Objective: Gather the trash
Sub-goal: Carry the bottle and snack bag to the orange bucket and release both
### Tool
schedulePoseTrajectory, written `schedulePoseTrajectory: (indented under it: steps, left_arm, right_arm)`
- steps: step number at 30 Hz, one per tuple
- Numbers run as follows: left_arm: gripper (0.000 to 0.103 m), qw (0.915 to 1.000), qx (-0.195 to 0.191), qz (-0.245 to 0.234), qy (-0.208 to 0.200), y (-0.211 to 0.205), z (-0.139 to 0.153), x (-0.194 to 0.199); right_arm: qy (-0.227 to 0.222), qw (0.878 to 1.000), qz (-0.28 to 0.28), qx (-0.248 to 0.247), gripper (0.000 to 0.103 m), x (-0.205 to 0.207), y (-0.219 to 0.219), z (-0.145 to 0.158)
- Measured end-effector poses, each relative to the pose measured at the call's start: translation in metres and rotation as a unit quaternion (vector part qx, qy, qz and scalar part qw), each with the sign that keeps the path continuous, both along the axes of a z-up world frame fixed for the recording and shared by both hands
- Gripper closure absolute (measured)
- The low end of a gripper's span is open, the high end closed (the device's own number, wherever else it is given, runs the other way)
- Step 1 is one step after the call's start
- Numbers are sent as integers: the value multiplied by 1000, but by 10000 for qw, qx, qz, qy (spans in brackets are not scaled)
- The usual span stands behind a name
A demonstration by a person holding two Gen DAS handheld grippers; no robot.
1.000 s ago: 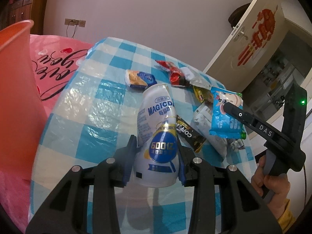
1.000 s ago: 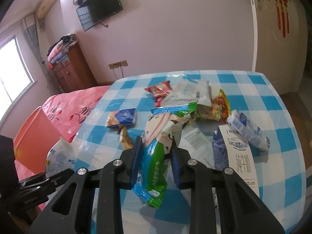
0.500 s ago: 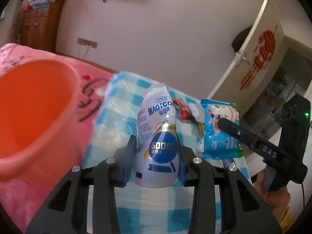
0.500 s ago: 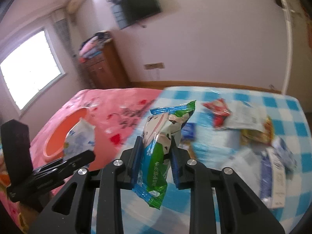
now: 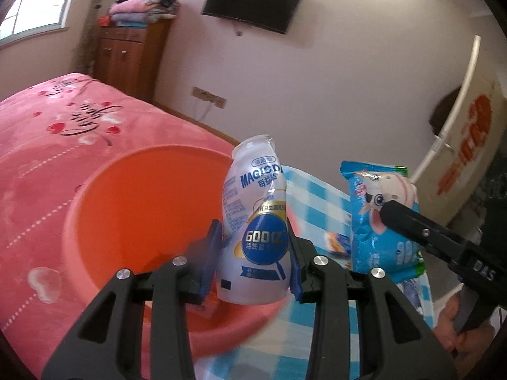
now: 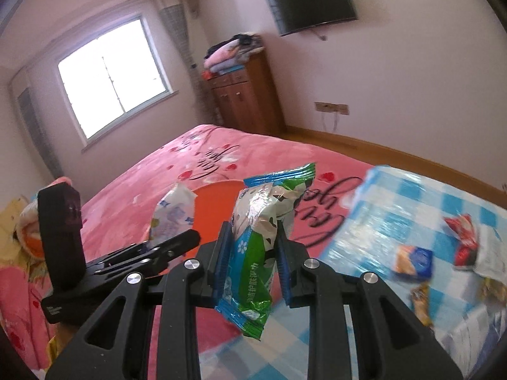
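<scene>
Left gripper [image 5: 253, 253] was clenched on a crushed white yogurt bottle [image 5: 255, 221], blue pads pressed to its sides, bottle upright with its torn neck up. Just behind and to the left lay the open orange basin [image 5: 133, 209], resting on the pink bedspread [image 5: 63, 126]; the bottle stood over the basin's near right rim.

Right gripper [image 6: 250, 253] was clamped on a green-and-blue snack packet [image 6: 256, 247], which hung below the pads and stuck up above them. In the left view that packet [image 5: 377, 218] showed to the right, level with the bottle, over the blue checked tablecloth [image 6: 427, 196].

Farther right on the cloth lay loose wrappers: a blue biscuit pack [image 6: 413, 261] and a red wrapper [image 6: 462, 231], well apart from both grippers.

Far wall: wooden cabinet [image 6: 244, 98], mounted television [image 6: 312, 0].
</scene>
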State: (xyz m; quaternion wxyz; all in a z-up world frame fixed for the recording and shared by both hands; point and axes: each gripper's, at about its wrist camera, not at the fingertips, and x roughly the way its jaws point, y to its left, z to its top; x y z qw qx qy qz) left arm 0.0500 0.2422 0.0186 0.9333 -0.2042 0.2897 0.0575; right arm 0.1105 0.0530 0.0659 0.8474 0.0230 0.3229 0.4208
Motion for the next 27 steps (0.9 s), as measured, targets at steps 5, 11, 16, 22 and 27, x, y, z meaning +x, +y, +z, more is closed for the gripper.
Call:
schedulePoseTrajectory:
  steps: [5,11,16,22,27]
  left_arm:
    - [64,9995,-5,281,156,20,-10,6]
    - [27,9968,217,685,363,26,-16,3]
    - [20,9952,428,820,310,26,-15,-2]
    - [19,9958,404,780,258,19,-14,-4]
    - [18,9957,555,735,54,11,-8,-8]
  right_arm:
    - [51,9997,247,-36,75,2,35,-3]
    - [77,9987,502,59,45,5,62,-10]
    - [73,9993,301,232,29,3,45,-11]
    - [-132,9997,-122,160,25,-5,14,-14]
    - [-308,9983,-483,121,18,-16,-16,-20]
